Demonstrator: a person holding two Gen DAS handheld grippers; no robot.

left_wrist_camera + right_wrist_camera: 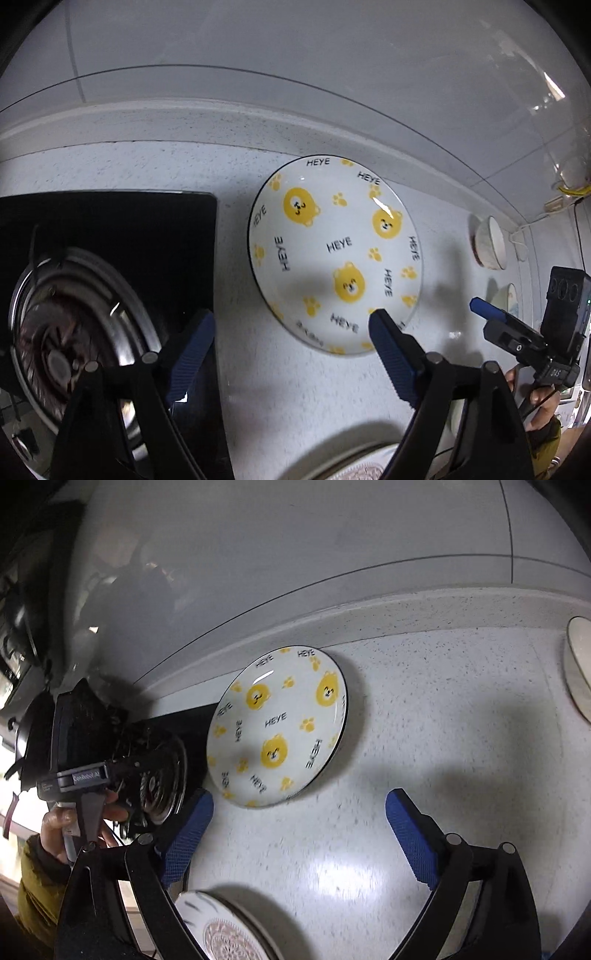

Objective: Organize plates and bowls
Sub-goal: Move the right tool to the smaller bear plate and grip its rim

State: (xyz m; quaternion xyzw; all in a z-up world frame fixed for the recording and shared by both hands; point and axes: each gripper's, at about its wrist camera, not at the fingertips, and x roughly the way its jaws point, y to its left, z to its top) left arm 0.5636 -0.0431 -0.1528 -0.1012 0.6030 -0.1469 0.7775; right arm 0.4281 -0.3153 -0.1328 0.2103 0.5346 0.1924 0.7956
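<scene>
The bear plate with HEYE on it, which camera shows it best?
The left wrist view: the bear plate sits large, central, its print sharp, one fingertip crossing its near rim. The right wrist view shows the whole plate, smaller and foreshortened.

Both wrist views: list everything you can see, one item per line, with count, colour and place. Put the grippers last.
Bear plate: one, white with yellow bears and HEYE lettering, flat on the counter beside the stove.
Patterned plate: one, white with a brownish medallion, at the near counter edge.
Bowls: two, white; one on the counter to the far right, a second partly hidden nearer.
Gas stove: one, black with a metal burner ring, left of the bear plate.
Counter: one, white speckled.
Left gripper: blue pads, open, holding nothing.
Right gripper: blue pads, open, holding nothing.
</scene>
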